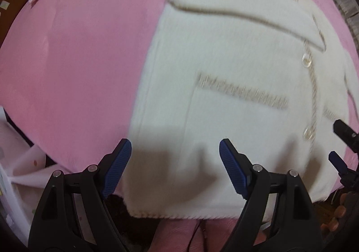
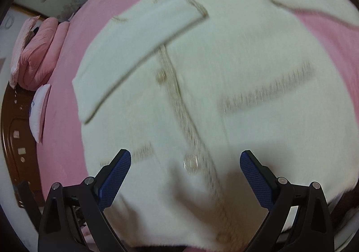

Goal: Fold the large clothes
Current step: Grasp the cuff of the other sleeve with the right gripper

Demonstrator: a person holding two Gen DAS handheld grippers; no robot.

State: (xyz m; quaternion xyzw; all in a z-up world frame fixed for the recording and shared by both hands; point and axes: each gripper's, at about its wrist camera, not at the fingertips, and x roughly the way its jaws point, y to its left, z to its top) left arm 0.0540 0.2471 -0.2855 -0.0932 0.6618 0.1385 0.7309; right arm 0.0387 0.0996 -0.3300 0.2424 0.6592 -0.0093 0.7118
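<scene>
A white fuzzy cardigan (image 1: 235,68) with beige trim, clear buttons and pockets lies flat on a pink bed sheet (image 1: 78,61). One sleeve (image 2: 143,50) is folded across its front. My left gripper (image 1: 175,162) is open and empty above the hem near the garment's left edge. My right gripper (image 2: 185,171) is open and empty above the button placket (image 2: 179,104) near the hem. The right gripper's fingertips (image 1: 341,130) show at the right edge of the left wrist view. Both views are motion-blurred.
A folded pink quilt (image 2: 38,54) and a white pillow (image 2: 39,110) lie at the bed's far end by a dark wooden headboard (image 2: 15,139). The bed's near edge runs just under the hem (image 1: 179,216). White furniture (image 1: 13,173) stands at lower left.
</scene>
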